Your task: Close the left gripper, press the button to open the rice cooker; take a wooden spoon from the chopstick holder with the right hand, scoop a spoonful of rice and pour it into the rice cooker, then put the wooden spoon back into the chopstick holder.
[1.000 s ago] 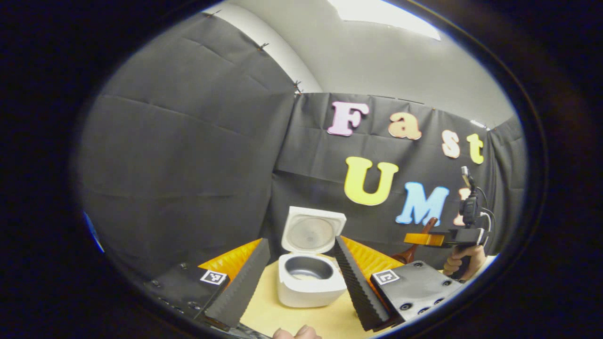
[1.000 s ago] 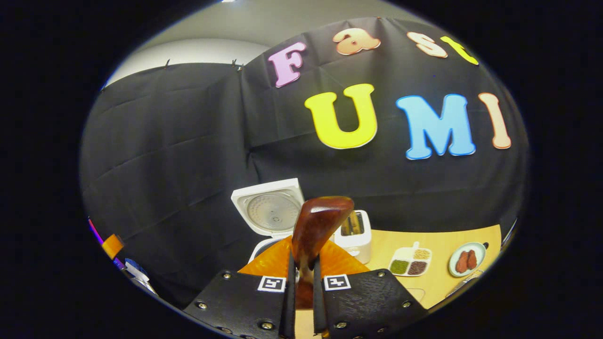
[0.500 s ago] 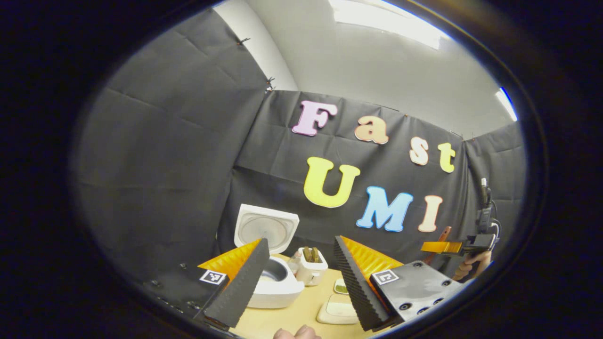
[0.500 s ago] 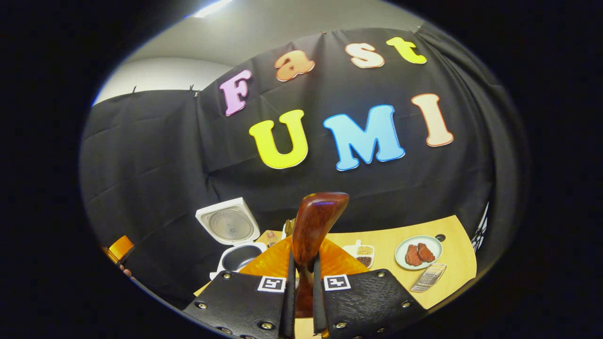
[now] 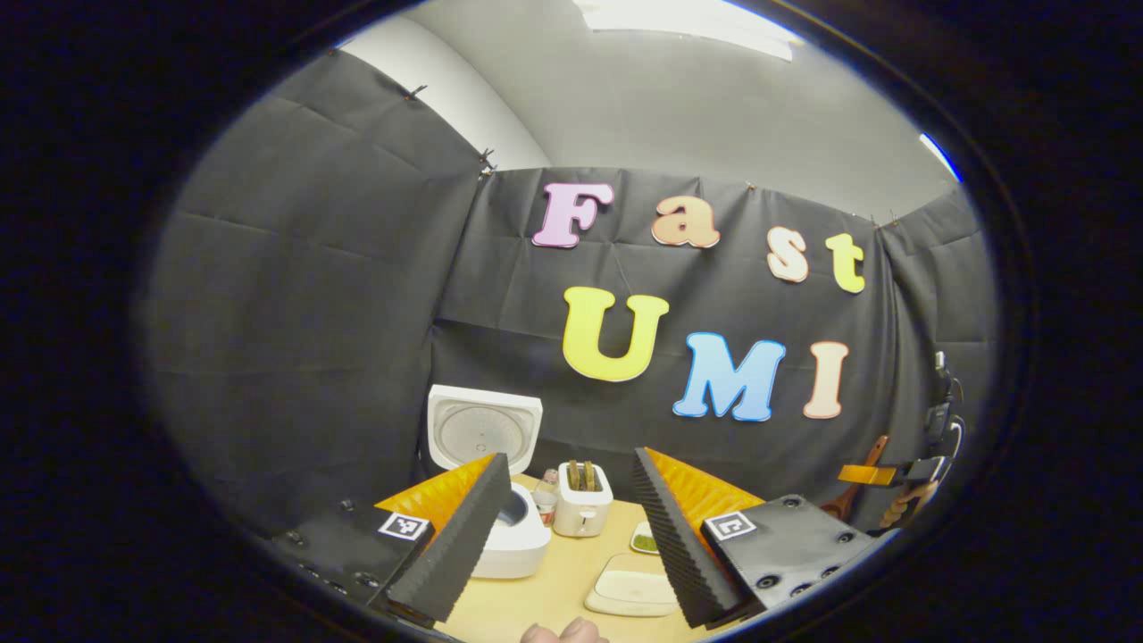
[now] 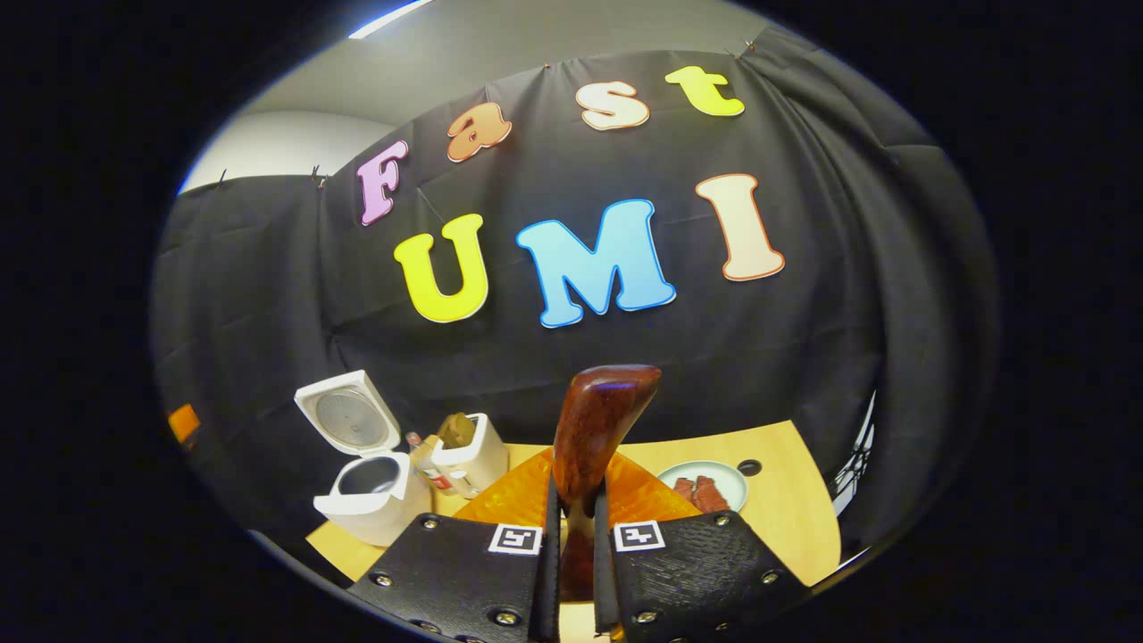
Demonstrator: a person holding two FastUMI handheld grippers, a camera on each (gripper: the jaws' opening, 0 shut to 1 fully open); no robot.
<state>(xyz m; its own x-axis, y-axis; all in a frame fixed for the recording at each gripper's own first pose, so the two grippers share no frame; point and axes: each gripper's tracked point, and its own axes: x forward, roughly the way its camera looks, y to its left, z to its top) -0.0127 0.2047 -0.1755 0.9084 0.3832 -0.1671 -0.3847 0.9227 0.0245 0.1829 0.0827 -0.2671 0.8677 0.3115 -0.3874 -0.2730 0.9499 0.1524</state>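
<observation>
Since a second ago both my views have swung to the right: the rice cooker [image 5: 513,527] sat dead centre between my left fingers and now lies low and left of centre in the left gripper view, half behind the left finger, and in the right gripper view it has slid to the lower left [image 6: 371,496].

My right gripper [image 6: 571,554] is pinching the wooden spoon [image 6: 596,429], both fingers pressed on its dark reddish handle, which rises up the middle of that frame. I cannot tell whether any rice is left in the bowl end. My left gripper [image 5: 571,518] is spread wide and holds nothing. At the far right edge of the left gripper view I see my other hand [image 5: 902,509] with the spoon tilted beside it.

Outward from there: the cooker's lid [image 6: 348,415] stands open, so the button press is done, and the spoon is out of its holder. The white chopstick holder [image 6: 469,455] stands just right of the cooker on the wooden table [image 6: 786,500], with a small bottle [image 6: 427,464] between them. A plate of reddish food [image 6: 705,487] sits to the right of my fingers.

I judge the scooping and pouring likely over, with returning the spoon to the holder left.
</observation>
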